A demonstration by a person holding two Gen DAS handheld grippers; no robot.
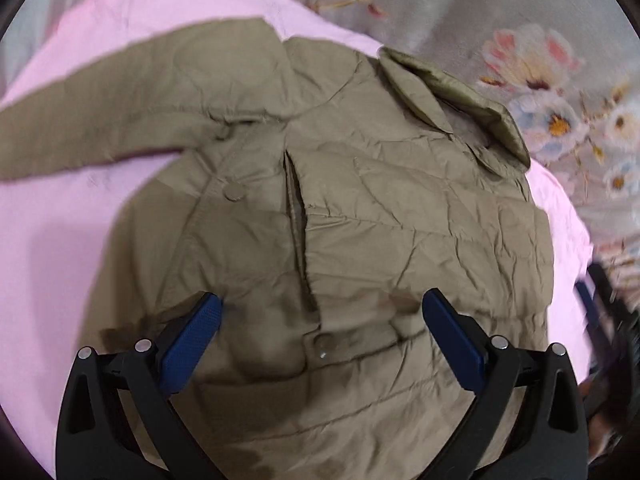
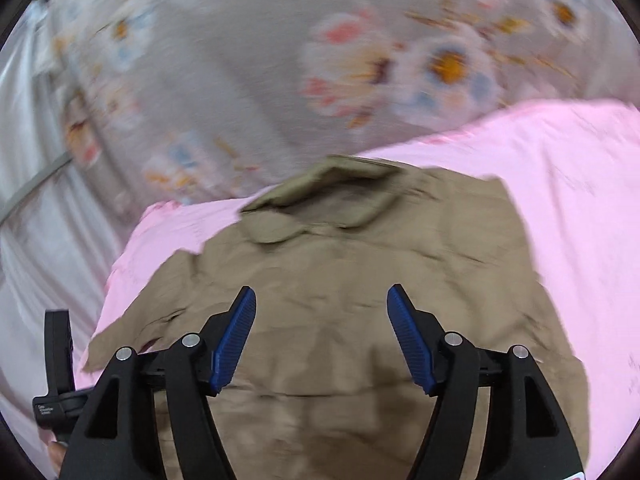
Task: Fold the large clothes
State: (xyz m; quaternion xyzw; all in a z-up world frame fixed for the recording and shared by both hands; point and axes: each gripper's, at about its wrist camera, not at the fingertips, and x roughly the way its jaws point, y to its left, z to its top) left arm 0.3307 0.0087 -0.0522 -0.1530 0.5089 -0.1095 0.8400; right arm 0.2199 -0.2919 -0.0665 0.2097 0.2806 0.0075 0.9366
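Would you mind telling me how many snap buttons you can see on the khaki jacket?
3 on the jacket: one faint near the outstretched sleeve, one mid-placket, one near the hem between the open left claw tips. Folds may hide others.

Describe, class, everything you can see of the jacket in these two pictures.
The jacket is khaki, of thin, creased, quilted-looking cloth. It has a collar, round snap buttons and an open front slit. It lies flat, front up, on a pink sheet. One sleeve stretches out sideways over the pink; the other side looks folded in. Neither the left gripper nor the right gripper holds it: both hover above it, open.
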